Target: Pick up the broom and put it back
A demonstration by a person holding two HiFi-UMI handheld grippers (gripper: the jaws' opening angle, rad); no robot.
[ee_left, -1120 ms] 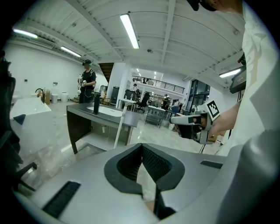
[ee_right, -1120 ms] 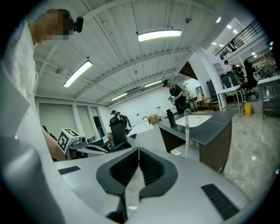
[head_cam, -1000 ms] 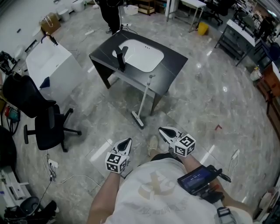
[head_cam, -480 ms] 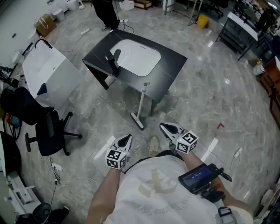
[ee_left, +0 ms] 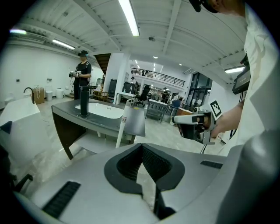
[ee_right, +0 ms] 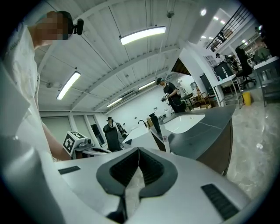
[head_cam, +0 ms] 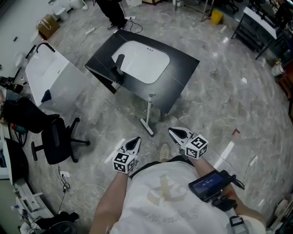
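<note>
The broom (head_cam: 149, 113) has a white handle and leans upright against the near edge of the black sink table (head_cam: 183, 64), its head on the floor. In the left gripper view the broom (ee_left: 121, 130) stands ahead to the left, in the right gripper view the broom (ee_right: 164, 141) rises beside the table corner. My left gripper (head_cam: 135, 142) and right gripper (head_cam: 173, 132) are held close to the body, short of the broom, pointing toward it. Each is shut with nothing between its jaws, the left gripper (ee_left: 142, 147) and the right gripper (ee_right: 138, 151) alike.
A black office chair (head_cam: 55, 139) stands at the left, a white tub (head_cam: 55, 77) behind it. A person (head_cam: 112, 11) stands beyond the table. Cables (head_cam: 68, 183) lie on the floor at the lower left. Racks (head_cam: 263, 27) line the right side.
Both grippers have moved forward with the person toward the table, and the broom and table now sit nearer. The jaws stayed shut.
</note>
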